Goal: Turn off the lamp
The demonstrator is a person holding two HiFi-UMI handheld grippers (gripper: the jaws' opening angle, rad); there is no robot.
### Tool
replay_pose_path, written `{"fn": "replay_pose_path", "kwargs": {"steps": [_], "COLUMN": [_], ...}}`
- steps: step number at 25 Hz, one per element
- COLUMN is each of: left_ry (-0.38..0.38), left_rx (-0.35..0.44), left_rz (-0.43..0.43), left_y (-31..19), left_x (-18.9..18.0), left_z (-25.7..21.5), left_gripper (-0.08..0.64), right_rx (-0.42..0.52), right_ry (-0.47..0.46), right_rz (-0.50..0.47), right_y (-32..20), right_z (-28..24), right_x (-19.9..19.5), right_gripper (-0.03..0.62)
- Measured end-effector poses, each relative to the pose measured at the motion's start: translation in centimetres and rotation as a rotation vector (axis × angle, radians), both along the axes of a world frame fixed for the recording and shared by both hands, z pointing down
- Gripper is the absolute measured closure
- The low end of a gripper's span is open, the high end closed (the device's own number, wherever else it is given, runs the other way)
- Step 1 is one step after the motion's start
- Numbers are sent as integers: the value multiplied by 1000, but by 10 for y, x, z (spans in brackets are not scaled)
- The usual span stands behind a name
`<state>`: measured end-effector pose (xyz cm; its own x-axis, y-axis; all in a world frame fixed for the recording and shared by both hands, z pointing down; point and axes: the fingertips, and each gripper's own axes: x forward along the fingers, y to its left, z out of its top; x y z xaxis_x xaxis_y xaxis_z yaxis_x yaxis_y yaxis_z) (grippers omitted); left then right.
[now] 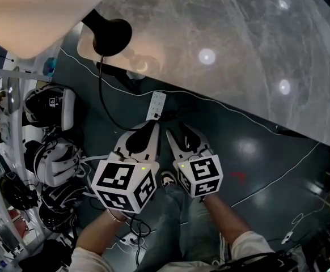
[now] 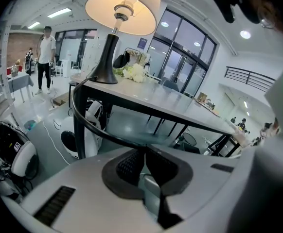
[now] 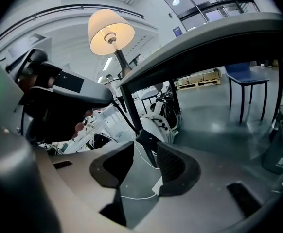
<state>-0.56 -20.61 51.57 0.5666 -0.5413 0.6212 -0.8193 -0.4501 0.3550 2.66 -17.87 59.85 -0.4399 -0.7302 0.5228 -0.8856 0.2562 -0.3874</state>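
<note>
The cream-shaded lamp with a black stem point(image 2: 113, 38) glows on the grey marble-look table point(image 1: 238, 50). Below its edge the left gripper point(image 2: 144, 152) is pinched on the black cord point(image 2: 103, 133) — steadying it, I'd guess — while the right gripper point(image 3: 145, 154) stands with its jaws apart around a dark lump point(image 3: 146, 141), likely the switch.

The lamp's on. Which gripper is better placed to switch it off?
Probably the right gripper: open jaws flank a dark switch-like piece on the cord; the left gripper pinches that cord.
</note>
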Motion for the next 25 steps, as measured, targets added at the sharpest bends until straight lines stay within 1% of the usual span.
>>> {"fn": "replay_pose_path", "kwargs": {"steps": [6, 15, 22, 25], "left_ry": [-6, -7, -10, -2], "left_rx": [-6, -26, -29, -37], "left_rz": [27, 43, 56, 55], "left_y": [0, 2, 1, 0], "left_x": [10, 14, 14, 14], "left_z": [0, 5, 5, 6], "left_gripper": [540, 540, 540, 540], "right_rx": [10, 13, 2, -8], "right_ry": [12, 43, 49, 42], "right_rz": [-13, -40, -1, 14], "right_y": [-13, -20, -23, -24], "right_z": [5, 10, 13, 16], "right_x": [-2, -8, -3, -1], "right_gripper": [431, 417, 420, 445]}}
